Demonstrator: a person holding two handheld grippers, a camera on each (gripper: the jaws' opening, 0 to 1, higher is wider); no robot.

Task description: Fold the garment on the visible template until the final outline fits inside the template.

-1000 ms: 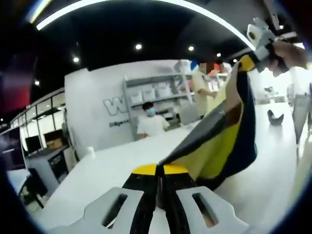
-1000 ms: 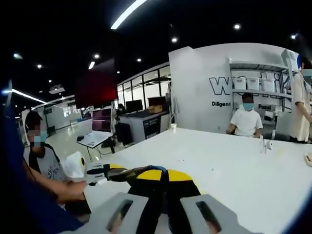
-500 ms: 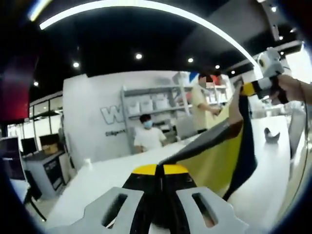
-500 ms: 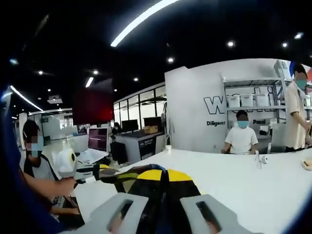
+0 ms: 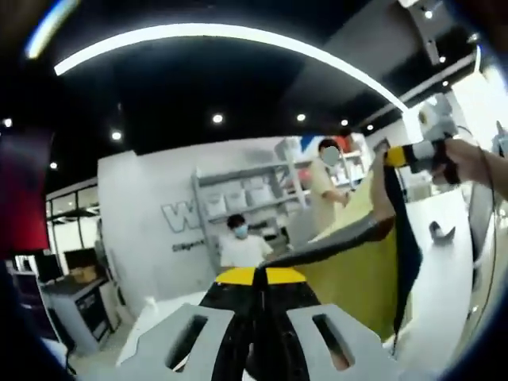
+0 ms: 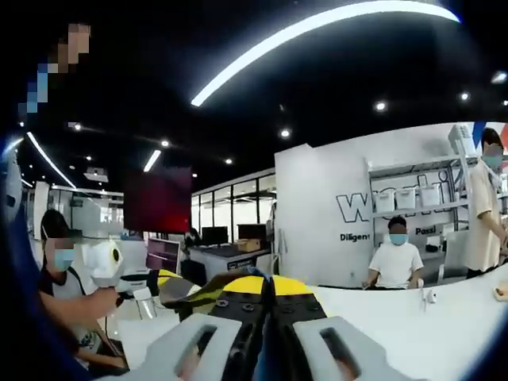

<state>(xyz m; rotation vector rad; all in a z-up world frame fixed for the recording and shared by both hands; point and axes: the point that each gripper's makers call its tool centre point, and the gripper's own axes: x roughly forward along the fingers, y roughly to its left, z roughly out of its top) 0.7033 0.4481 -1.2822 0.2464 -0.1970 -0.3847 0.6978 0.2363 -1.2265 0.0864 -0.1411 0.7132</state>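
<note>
My left gripper [image 5: 255,278] has its jaws pressed together, clenched on an edge of the garment [image 5: 357,266]; from that grip the cloth runs up and to the right as a taut grey band, with a yellow panel and a dark blue border hanging below it; the far corner is held by my right gripper [image 5: 394,155], seen at the right of the left gripper view with a hand [image 5: 476,163] behind it. In the right gripper view my right gripper [image 6: 268,284] is likewise clamped shut on yellow and dark cloth [image 6: 202,295], which stretches left to the other gripper [image 6: 147,286], held by a hand [image 6: 91,305]. The garment hangs in the air between the two grippers, above the white table [image 6: 421,333]; I cannot tell whether any part touches it; the template I cannot make out. Beyond the table a seated person in a white shirt [image 6: 395,258] and a standing person [image 6: 480,206] are before white shelves [image 6: 413,198]; a wall with dark lettering [image 5: 159,230] stands behind; ceiling lights [image 6: 317,32] run overhead.
</note>
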